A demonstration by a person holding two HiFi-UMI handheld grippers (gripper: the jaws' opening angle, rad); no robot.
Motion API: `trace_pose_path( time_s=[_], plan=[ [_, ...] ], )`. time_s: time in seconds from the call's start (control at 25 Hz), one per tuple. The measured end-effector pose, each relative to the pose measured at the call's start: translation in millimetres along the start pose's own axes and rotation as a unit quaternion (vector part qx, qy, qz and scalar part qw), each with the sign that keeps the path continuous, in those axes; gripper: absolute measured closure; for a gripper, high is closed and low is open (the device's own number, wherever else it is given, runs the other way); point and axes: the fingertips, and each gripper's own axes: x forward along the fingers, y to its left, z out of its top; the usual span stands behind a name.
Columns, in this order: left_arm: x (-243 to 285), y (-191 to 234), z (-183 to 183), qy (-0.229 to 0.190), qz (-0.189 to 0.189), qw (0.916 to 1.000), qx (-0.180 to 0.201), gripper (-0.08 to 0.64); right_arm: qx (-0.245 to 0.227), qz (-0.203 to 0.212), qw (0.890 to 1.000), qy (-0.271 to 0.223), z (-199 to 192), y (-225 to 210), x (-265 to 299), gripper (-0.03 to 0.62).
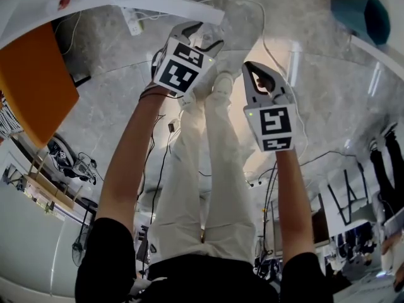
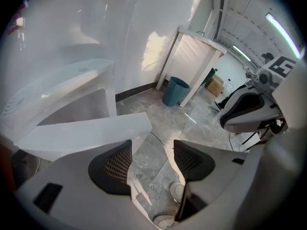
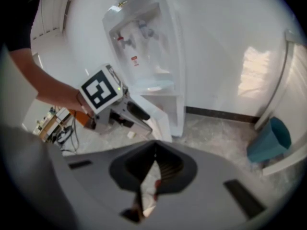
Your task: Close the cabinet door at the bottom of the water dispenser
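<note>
The white water dispenser (image 3: 151, 56) stands against the wall, and its bottom cabinet door (image 3: 160, 123) hangs open toward me. In the left gripper view the door (image 2: 86, 131) is a white slab that juts out just above the left pad. My left gripper (image 2: 152, 164) is open and holds nothing; its fingers are beside the door's free edge, and contact cannot be told. In the head view the left gripper (image 1: 201, 36) reaches toward the dispenser. The right gripper (image 1: 260, 74) hangs a little behind it, over the floor. The right gripper (image 3: 154, 153) is shut and empty.
A teal bin (image 3: 271, 140) stands by a white partition to the right of the dispenser. An orange panel (image 1: 31, 81) is at the left, and a power strip (image 1: 132, 21) and cables lie on the marble floor. The person's legs and shoes (image 1: 218, 84) are below the grippers.
</note>
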Motion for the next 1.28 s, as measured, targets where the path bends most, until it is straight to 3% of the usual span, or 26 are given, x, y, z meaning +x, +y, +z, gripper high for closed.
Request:
trace_pose_path(
  time_s=[1.28],
  plan=[
    [33.6, 63.5, 60.7, -0.029, 0.085, 0.9951, 0.04, 0.282, 0.027, -0.009, 1.0, 0.007, -2.2, -37.5, 17.9, 0.558]
  ],
)
